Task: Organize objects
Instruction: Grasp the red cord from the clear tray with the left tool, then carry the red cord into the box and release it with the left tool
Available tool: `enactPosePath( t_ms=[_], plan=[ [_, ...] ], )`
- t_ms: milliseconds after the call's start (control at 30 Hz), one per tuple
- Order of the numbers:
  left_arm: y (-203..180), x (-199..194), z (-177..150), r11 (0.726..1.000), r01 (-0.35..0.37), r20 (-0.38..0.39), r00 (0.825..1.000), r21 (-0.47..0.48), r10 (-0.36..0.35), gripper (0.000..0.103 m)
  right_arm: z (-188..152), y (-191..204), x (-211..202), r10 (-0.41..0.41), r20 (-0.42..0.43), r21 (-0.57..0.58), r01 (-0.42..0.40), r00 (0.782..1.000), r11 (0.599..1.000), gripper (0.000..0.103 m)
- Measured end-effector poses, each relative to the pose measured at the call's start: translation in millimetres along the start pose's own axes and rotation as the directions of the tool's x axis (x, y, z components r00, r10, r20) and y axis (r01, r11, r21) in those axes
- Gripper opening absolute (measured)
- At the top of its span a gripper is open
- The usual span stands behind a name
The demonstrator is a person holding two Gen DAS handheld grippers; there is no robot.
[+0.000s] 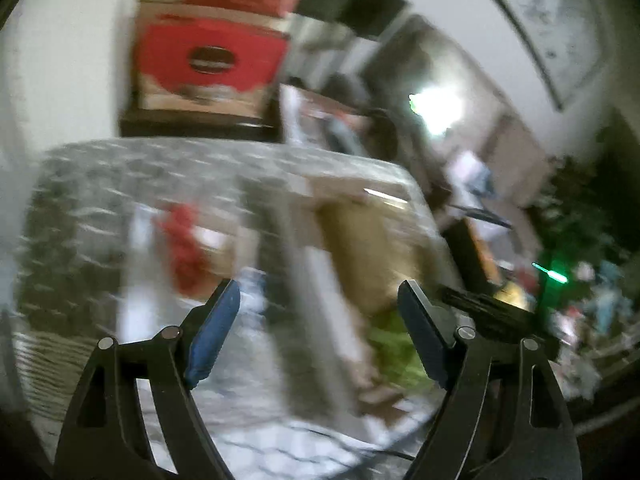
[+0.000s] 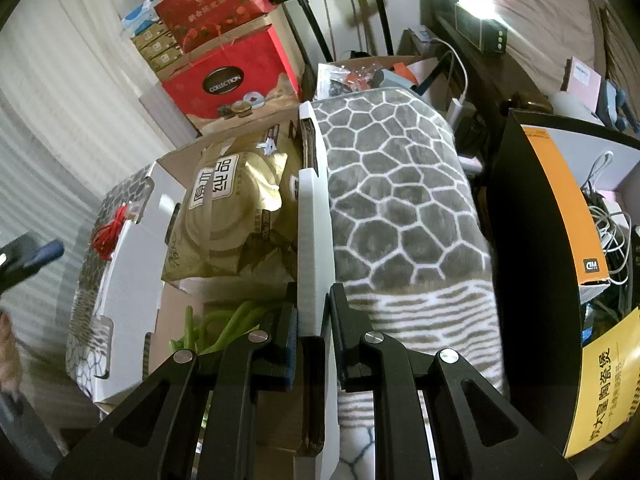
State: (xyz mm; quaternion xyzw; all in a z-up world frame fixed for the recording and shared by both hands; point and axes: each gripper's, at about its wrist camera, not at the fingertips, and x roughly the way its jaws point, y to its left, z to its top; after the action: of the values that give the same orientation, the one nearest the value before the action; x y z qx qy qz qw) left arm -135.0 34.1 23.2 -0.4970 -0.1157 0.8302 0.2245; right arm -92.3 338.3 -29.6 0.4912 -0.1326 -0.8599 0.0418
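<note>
Right hand-held gripper (image 2: 314,322) clamped on white cardboard box flap (image 2: 314,240), beside grey honeycomb-patterned blanket (image 2: 396,200). Left hand-held gripper (image 1: 320,308) spread wide, holding nothing, view blurred.

Open white cardboard box (image 2: 132,276) holds a gold bag (image 2: 236,216) above green stalks (image 2: 224,326).

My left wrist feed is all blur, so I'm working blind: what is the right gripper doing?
Observer: The right gripper is shut on the white flap of the cardboard box.
Operator: What's in the box?
Observer: A gold bag with printed characters, and green stalks nearer the gripper.
Operator: What lies beside the flap?
Observer: A grey blanket with a white cell pattern, right against it.
</note>
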Motion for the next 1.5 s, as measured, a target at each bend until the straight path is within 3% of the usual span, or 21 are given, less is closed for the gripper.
enactPosePath(
  t_ms=[133, 433, 600, 700, 767, 1000, 1200, 1333, 1500],
  plan=[
    [30, 18, 14, 0.994, -0.112, -0.008, 0.994, -0.019, 0.112, 0.078, 0, -1, 0, 0.002, 0.0, 0.002, -0.002, 1.0, 1.0, 0.014],
    [57, 48, 20, 0.977, -0.213, -0.065, 0.975, -0.009, 0.212, 0.074, 0, -1, 0, 0.002, -0.001, 0.001, -0.002, 1.0, 1.0, 0.014],
    [60, 63, 16, 0.975, -0.223, -0.103, 0.97, -0.014, 0.22, 0.054, -1, -2, 0, 0.001, 0.0, 0.0, -0.001, 1.0, 1.0, 0.014],
    [63, 68, 13, 0.975, -0.221, -0.119, 0.969, -0.023, 0.217, 0.033, -1, -3, 0, 0.0, -0.001, -0.001, 0.0, 1.0, 1.0, 0.014],
    [65, 69, 10, 0.975, -0.218, -0.121, 0.97, -0.033, 0.212, 0.029, -1, -3, 0, 0.0, 0.0, -0.001, 0.0, 1.0, 1.0, 0.014],
    [68, 44, 11, 0.98, -0.18, -0.053, 0.983, -0.087, 0.175, 0.025, -1, -3, 0, 0.0, -0.001, -0.001, 0.0, 1.0, 1.0, 0.014],
    [43, 12, 9, 0.996, -0.076, 0.001, 0.997, -0.056, 0.076, 0.025, -1, -3, 0, 0.0, 0.0, -0.001, 0.0, 1.0, 1.0, 0.014],
    [13, 3, 0, 1.0, 0.019, -0.012, 1.0, -0.01, -0.019, 0.025, -1, -3, 0, 0.001, -0.001, -0.002, -0.001, 1.0, 1.0, 0.014],
    [-30, 5, -21, 0.992, 0.118, -0.067, 0.991, 0.044, -0.115, 0.025, -1, -3, 0, 0.001, -0.001, -0.002, -0.001, 1.0, 1.0, 0.014]
  ],
)
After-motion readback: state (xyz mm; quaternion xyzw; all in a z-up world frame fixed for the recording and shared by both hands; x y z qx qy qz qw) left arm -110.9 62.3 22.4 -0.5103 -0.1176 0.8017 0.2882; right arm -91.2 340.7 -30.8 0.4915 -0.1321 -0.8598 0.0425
